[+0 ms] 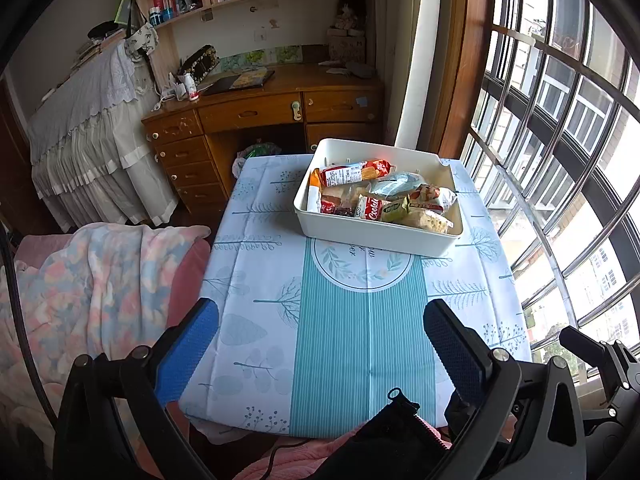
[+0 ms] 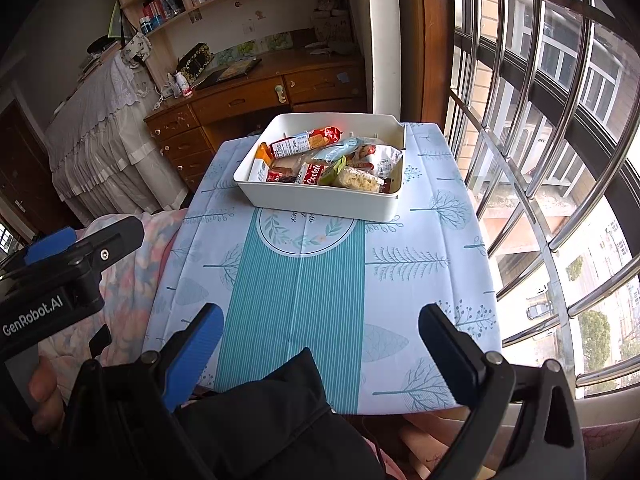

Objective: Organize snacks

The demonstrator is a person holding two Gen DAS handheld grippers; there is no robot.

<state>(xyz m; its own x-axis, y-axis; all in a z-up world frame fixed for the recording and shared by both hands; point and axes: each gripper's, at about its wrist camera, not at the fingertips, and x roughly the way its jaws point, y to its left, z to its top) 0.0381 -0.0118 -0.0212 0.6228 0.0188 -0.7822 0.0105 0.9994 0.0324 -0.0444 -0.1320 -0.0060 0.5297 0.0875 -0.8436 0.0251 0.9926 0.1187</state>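
Observation:
A white plastic bin (image 1: 376, 236) sits at the far end of a small table with a blue-and-white leaf-print cloth (image 1: 352, 332). The bin holds several wrapped snacks, among them a red cookie pack (image 1: 370, 208) and a long red-and-white biscuit pack (image 1: 356, 172). My left gripper (image 1: 320, 328) is open and empty, held over the table's near edge, well short of the bin. In the right wrist view the bin (image 2: 320, 200) shows the same snacks (image 2: 320, 160). My right gripper (image 2: 320, 332) is open and empty, also near the table's front edge. The left gripper (image 2: 84, 248) appears at the left there.
A wooden desk with drawers (image 1: 256, 116) and bookshelves stand behind the table. A pastel blanket (image 1: 80, 280) lies on a seat to the left. A barred window (image 1: 560, 160) runs along the right. A black sleeve (image 2: 280, 420) is at the bottom.

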